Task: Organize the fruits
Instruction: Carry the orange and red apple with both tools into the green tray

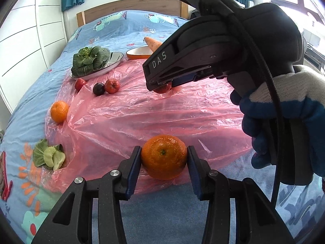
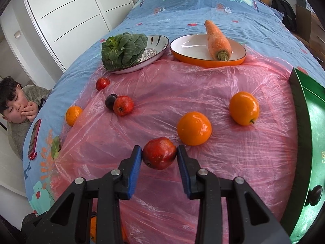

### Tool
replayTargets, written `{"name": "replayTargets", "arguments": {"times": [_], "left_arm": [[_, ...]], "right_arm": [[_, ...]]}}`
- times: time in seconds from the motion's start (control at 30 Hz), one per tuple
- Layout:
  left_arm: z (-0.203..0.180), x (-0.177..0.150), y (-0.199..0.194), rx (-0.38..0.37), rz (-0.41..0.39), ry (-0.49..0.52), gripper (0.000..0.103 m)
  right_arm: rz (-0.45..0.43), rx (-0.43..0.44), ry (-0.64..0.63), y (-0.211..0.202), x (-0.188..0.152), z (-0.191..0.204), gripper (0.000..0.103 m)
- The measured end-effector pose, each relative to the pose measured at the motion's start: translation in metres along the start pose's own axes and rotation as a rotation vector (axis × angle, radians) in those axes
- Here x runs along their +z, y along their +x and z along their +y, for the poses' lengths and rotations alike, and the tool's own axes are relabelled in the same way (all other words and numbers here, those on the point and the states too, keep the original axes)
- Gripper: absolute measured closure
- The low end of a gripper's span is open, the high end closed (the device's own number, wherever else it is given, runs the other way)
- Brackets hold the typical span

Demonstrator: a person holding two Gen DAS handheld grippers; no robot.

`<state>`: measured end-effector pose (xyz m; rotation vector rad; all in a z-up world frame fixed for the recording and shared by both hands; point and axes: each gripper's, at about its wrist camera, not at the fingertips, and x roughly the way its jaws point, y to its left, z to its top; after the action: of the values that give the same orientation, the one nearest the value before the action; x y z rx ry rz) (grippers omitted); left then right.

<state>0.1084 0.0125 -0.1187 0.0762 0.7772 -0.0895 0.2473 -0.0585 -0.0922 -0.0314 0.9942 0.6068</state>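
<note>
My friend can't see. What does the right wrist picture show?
The right hand-held gripper is shut on a red apple over pink plastic sheet on a bed. Beyond lie two oranges, and a carrot rests in an orange bowl.

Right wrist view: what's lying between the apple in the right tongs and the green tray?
Two oranges lie off that line, toward the plates. Straight from the apple to the tray, only bare pink plastic sheet shows in the right wrist view.
</note>
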Motion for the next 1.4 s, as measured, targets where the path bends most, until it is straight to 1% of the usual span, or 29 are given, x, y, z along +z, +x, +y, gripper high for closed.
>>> {"name": "replayTargets", "arguments": {"times": [0.17, 0.33, 0.6, 0.77, 1.03, 1.17, 1.4], "left_arm": [[-0.001, 0.0, -0.008, -0.002, -0.015, 0.004, 0.064], [0.004, -0.001, -0.015, -0.008, -0.022, -0.013, 0.064], [0.01, -0.003, -0.027, -0.031, -0.021, -0.047, 0.064], [0.018, -0.004, -0.031, -0.043, -0.002, -0.095, 0.064], [0.016, -0.003, -0.037, -0.05, 0.019, -0.125, 0.064], [0.005, 0.001, -0.04, -0.054, 0.014, -0.108, 0.064], [-0.018, 0.011, -0.043, -0.096, 0.024, -0.095, 0.064]], "right_arm": [[-0.017, 0.01, -0.007, -0.014, -0.001, 0.006, 0.043], [-0.022, -0.001, -0.019, -0.029, -0.002, 0.014, 0.043], [-0.028, -0.041, -0.018, -0.063, -0.014, 0.019, 0.043], [-0.03, -0.066, -0.016, -0.082, -0.025, 0.018, 0.043], [-0.035, -0.09, 0.007, -0.109, -0.046, 0.004, 0.043], [-0.038, -0.104, 0.026, -0.122, -0.057, -0.008, 0.043], [-0.04, -0.129, 0.062, -0.143, -0.076, -0.035, 0.043]]}}
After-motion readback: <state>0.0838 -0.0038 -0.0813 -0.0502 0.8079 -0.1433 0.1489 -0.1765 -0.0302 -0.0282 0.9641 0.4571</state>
